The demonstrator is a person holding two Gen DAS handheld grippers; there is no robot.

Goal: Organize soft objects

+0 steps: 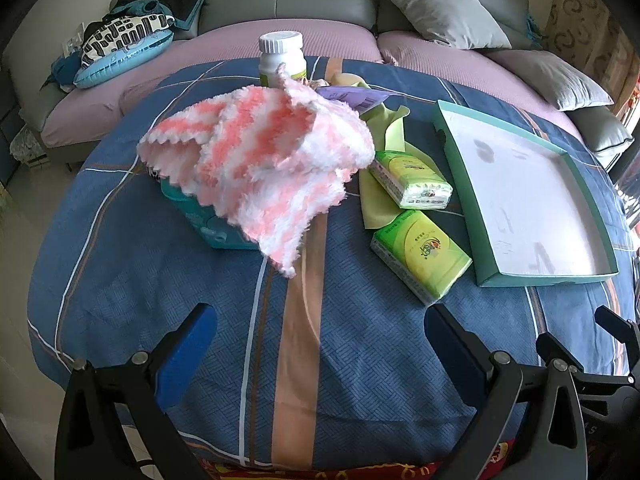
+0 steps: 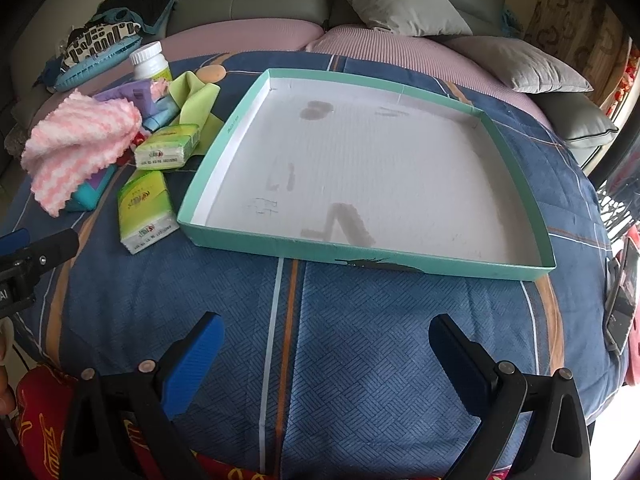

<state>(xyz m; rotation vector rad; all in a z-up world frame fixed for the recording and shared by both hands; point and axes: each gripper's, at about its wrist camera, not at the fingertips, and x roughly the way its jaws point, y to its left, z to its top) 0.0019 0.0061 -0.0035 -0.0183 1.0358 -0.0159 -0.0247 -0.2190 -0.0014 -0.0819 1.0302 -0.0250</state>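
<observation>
While both jaws gape empty | fluffy pink-white cloth [image 1: 256, 156] lies crumpled atop teal pack [image 1: 224, 228]

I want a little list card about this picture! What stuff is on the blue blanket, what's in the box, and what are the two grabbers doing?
surface: blue striped blanket
tray: shallow green box lid, nothing inside, stained white floor
soft pile: pink-and-white fluffy cloth draped over a teal pack; green cloth behind
tissue packs: two green packs, between the pile and the tray
hard item: white bottle, upright, at the back
left gripper: open, holding nothing
right gripper: open, holding nothing
</observation>
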